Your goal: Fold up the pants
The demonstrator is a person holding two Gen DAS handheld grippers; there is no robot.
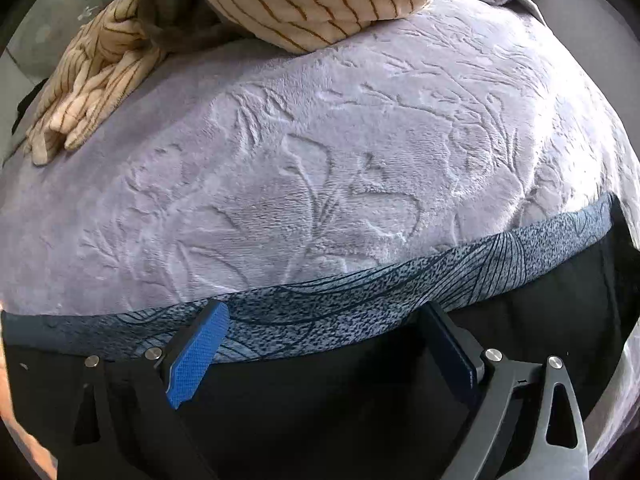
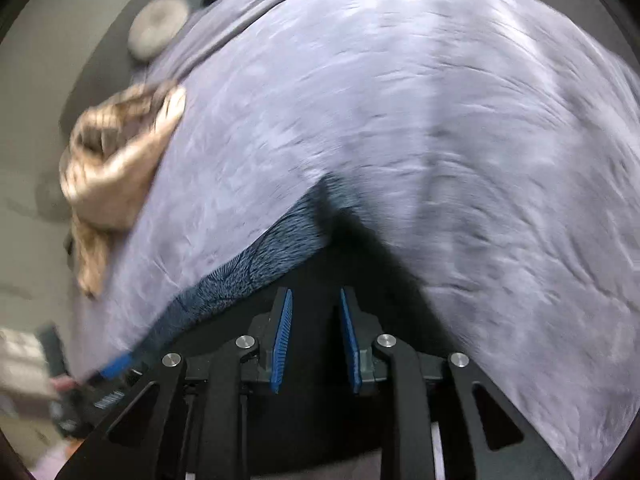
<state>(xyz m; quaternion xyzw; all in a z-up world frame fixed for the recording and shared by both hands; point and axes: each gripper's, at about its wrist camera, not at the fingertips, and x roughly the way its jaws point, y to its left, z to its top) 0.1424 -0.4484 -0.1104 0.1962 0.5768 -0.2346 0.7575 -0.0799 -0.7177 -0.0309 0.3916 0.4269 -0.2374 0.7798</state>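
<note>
The pants lie on a lilac embossed blanket (image 1: 320, 160). They show as black cloth (image 1: 320, 400) edged by a blue-grey speckled, line-patterned strip (image 1: 380, 300). My left gripper (image 1: 324, 308) hovers over that edge, pointing steeply down. Its blue pads (image 1: 198, 352) stand far apart and press on nothing. In the blurred right wrist view the same pants (image 2: 248, 268) run from lower left up to a dark peak in the middle. My right gripper (image 2: 315, 296) sits over the black cloth with a narrow gap between its pads (image 2: 284, 336), and nothing is visibly pinched.
A cream pillow with brown stripes (image 1: 308, 0) and a bundle of matching striped cloth (image 1: 92, 80) lie at the far left of the bed, seen blurred as a tan bundle (image 2: 116, 156). A round grey object (image 2: 158, 26) sits on the floor beyond the bed's edge.
</note>
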